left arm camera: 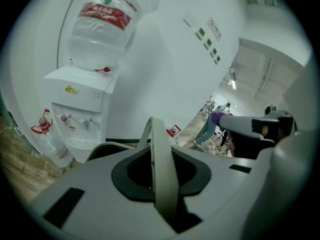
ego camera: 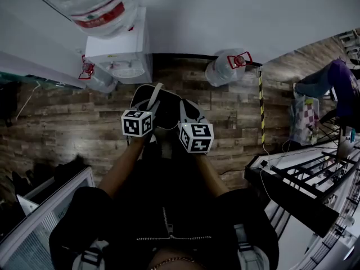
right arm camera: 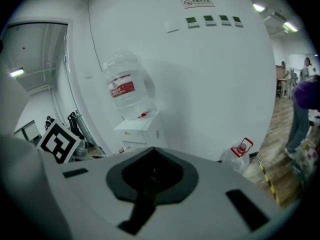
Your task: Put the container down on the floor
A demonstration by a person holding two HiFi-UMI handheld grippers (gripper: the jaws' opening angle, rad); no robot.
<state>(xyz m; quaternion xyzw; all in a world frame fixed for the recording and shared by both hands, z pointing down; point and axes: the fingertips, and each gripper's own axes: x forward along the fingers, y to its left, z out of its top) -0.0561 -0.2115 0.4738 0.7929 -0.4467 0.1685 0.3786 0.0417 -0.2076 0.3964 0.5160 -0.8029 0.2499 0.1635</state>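
We see the left gripper (ego camera: 138,122) clamped on the pale handle (left arm camera: 162,154) of the dark container (ego camera: 163,103), just beyond it over the wooden floor (ego camera: 67,122), near the water dispenser (ego camera: 121,58). The right gripper (ego camera: 196,136) is closed and holds nothing.

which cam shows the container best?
Head view: it shows the dark container from above, with its rim and both pale handles, in front of the person. The left gripper view shows only one handle arching up between its jaws, plus a sliver of rim. The right gripper view shows nothing of it clearly.
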